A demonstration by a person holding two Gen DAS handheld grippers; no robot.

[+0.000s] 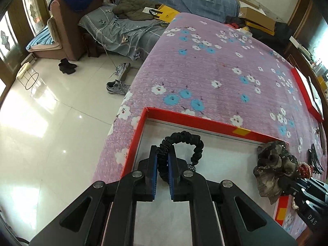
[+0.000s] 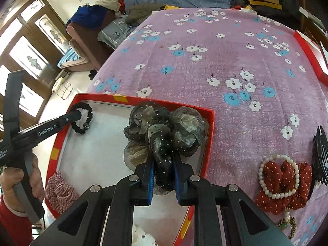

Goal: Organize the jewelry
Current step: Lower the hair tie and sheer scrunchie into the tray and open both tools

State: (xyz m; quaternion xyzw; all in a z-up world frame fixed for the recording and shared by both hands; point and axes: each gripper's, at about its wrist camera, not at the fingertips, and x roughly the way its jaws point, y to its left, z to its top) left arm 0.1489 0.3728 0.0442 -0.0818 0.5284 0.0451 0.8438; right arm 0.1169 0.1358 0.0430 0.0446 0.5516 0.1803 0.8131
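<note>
My left gripper (image 1: pixel 163 162) grips the black hair tie (image 1: pixel 184 143); my right gripper (image 2: pixel 164 172) grips the organza scrunchie (image 2: pixel 164 127) over the red box (image 2: pixel 209 135) (pearl bracelet (image 2: pixel 278 176) shows only rightward).

- My left gripper (image 2: pixel 79 115) holds hair tie (image 2: pixel 82 121) over box (image 2: pixel 209 143), far-left corner.
- Scrunchie (image 2: pixel 164 127) over box's right side.
- Bead bracelet (image 2: pixel 278 176), comb (image 2: pixel 320 155) right of box.

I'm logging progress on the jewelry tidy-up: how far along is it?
Done: a checked scrunchie lies in the red box. In hand: the left gripper holds a black hair tie and the right gripper an organza scrunchie, both over the box. Left: pearl bracelet, red dotted scrunchie, black comb.
</note>
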